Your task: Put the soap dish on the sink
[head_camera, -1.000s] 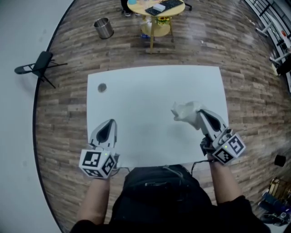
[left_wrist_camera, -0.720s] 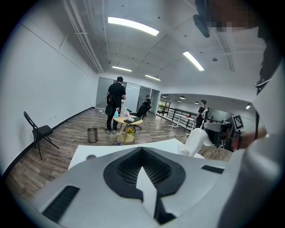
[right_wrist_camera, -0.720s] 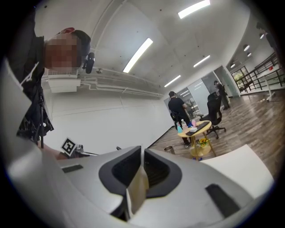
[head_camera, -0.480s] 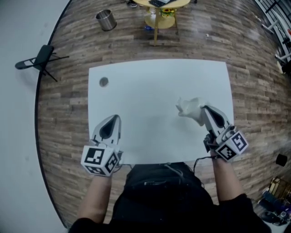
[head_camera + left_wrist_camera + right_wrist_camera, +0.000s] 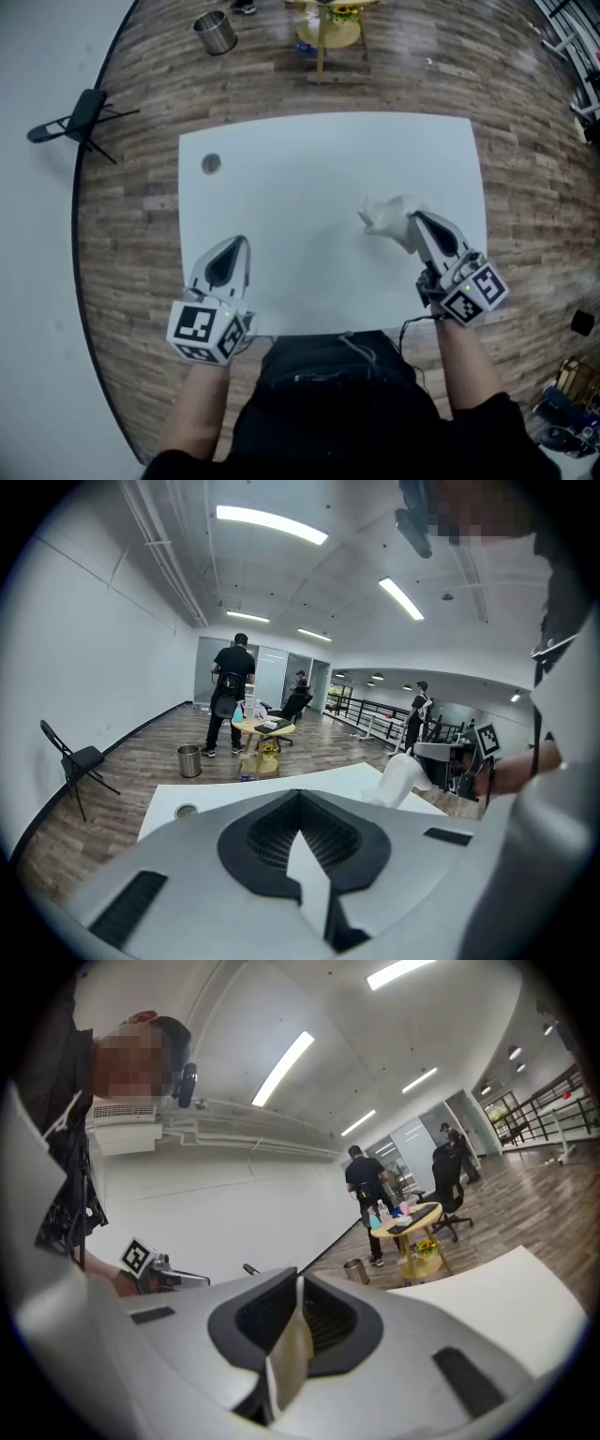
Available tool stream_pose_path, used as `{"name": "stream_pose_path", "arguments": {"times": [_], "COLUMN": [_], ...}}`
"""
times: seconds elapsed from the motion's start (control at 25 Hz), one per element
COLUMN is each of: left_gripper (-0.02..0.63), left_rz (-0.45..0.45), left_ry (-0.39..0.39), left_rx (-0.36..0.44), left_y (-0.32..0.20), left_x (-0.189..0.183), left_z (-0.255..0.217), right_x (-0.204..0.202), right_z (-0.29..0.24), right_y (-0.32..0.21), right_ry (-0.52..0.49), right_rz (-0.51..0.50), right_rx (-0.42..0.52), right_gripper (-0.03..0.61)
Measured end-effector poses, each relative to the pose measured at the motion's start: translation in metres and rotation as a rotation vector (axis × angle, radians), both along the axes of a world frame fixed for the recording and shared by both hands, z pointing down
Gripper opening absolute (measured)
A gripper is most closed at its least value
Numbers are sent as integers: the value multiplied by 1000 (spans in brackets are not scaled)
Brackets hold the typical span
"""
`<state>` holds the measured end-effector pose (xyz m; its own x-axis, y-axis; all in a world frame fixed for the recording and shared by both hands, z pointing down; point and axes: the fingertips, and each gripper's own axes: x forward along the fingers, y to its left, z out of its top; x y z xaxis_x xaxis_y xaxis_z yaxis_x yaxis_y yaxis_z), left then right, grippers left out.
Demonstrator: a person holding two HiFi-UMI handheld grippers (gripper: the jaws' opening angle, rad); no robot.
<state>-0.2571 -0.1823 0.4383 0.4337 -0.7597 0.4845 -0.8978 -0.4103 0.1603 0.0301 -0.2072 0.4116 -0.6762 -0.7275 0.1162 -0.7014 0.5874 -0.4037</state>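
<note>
Apparently the task is half done: the right gripper [image 5: 413, 221] pinches in its fingers the white plastic soap dish [image 5: 384, 217], at 3 o'clock over the white desk [image 5: 309, 159]; setting it down is left. The left gripper [image 5: 235, 247] has its fingers together, empty.

Your soap dish [image 5: 387, 217] is a white, irregularly shaped piece, pinched by one edge in your right tool [image 5: 412, 223], toward 3 o'clock on the white surface [image 5: 309, 178]. A round grey drain [image 5: 211, 163] sits at 10 o'clock.
</note>
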Motion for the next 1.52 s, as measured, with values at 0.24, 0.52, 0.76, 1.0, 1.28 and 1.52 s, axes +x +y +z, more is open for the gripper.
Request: {"name": "stream_pose_path", "arguments": {"times": [0.24, 0.52, 0.76, 1.0, 1.28, 1.52], "left_gripper": [-11, -11, -11, -11, -11, -11], "left_rz": [-7, -5, -13, -16, -34, -41], "left_ry": [2, 6, 5, 9, 29, 26], "left_rx": [-27, -66, -80, -94, -113, -126], "left_y": [1, 3, -5, -3, -5, 0], "left_x": [-4, -3, -9, -7, -15, -14], "left_z": [14, 31, 31, 36, 37, 42], "right_x": [-6, -11, -19, -21, -32, -33], "right_z": [11, 23, 29, 36, 43, 47], "right_y": [-5, -11, -21, -25, -32, -37], "right_ry": [2, -7, -3, -9, -16, -20], "right_rz": [-9, -2, -19, -20, -33, -44], "right_rx": [-11, -27, -37, -38, -49, -52], "right_gripper": [28, 28, 28, 28, 28, 28]}}
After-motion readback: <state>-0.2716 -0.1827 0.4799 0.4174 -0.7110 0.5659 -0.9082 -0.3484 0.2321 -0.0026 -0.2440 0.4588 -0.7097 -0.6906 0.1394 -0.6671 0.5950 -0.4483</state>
